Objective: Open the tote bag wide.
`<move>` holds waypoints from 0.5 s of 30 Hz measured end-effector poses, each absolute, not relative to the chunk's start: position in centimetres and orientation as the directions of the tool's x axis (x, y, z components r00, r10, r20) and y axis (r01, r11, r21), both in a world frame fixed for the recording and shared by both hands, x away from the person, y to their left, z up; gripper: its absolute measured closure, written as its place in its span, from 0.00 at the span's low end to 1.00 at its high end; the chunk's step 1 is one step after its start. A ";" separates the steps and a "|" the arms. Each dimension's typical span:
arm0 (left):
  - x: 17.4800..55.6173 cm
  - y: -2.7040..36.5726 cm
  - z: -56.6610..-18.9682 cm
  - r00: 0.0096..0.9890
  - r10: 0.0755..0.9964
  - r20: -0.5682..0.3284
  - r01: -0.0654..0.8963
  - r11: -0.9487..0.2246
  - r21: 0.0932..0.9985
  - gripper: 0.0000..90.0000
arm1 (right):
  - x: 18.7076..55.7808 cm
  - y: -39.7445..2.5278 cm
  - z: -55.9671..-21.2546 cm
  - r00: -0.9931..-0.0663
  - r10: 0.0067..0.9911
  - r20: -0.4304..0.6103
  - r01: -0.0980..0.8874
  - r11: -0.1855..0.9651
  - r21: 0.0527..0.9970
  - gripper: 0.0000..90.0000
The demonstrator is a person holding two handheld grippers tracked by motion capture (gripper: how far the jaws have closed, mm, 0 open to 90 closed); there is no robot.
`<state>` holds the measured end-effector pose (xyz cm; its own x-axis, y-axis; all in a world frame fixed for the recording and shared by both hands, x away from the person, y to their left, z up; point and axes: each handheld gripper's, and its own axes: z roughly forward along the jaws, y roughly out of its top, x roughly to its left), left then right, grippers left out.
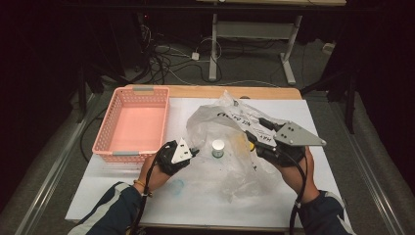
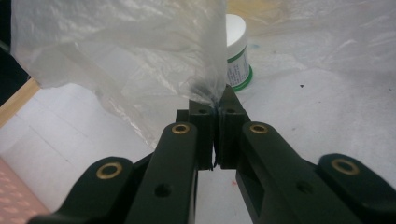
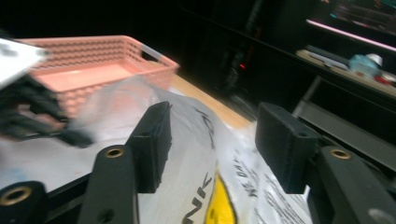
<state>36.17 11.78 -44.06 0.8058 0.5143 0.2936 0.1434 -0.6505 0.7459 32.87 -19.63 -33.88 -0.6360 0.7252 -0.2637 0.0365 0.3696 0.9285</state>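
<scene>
My left claw [image 2: 217, 109] is clamped on a fold of the clear plastic bag [image 2: 140, 60], the film pinched tight between the two jaws and lifted off the sheet, while my right claw [image 3: 212, 144] stands wide apart over the printed side of that bag, gripping nothing as far as I can see. Beneath the raised film a small white jar [image 1: 218, 147] with a green band stands upright on the worktop, near the bag's open side. I judge the work to be at an early stage: one edge of the bag is held up, the jar is not yet taken, and the pink basket [image 1: 132, 122] to the left sits empty, well apart from the jar. My right claw would have to close on something before anything moves on. The worktop [image 1: 117, 186] is wooden under a white sheet. Beyond it, the room is dark, with cables on the floor and the legs of another table [image 1: 213, 49].
</scene>
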 end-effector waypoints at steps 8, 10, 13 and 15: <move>36.0 12.1 -43.8 0.799 0.523 0.298 0.138 -0.641 0.755 0.95 | 29.1 -20.8 -35.1 -0.712 0.642 -0.283 -0.005 0.398 0.917 0.44; 36.0 12.2 -43.7 0.796 0.528 0.296 0.139 -0.635 0.760 0.95 | 28.2 -21.1 -35.6 -0.734 0.626 -0.263 0.011 0.398 0.917 0.42; 36.0 12.2 -43.6 0.795 0.527 0.299 0.135 -0.635 0.761 0.96 | 27.1 -21.0 -36.8 -0.765 0.597 -0.243 0.047 0.428 0.903 0.40; 35.9 12.2 -43.5 0.795 0.528 0.299 0.132 -0.631 0.764 0.96 | 26.6 -21.1 -37.7 -0.781 0.577 -0.239 0.070 0.462 0.884 0.37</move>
<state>35.90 12.22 -43.52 0.7948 0.5282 0.2988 0.1321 -0.6312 0.7643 26.62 -21.10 -37.71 -0.7807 0.5772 -0.2394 0.0702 0.4618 0.8842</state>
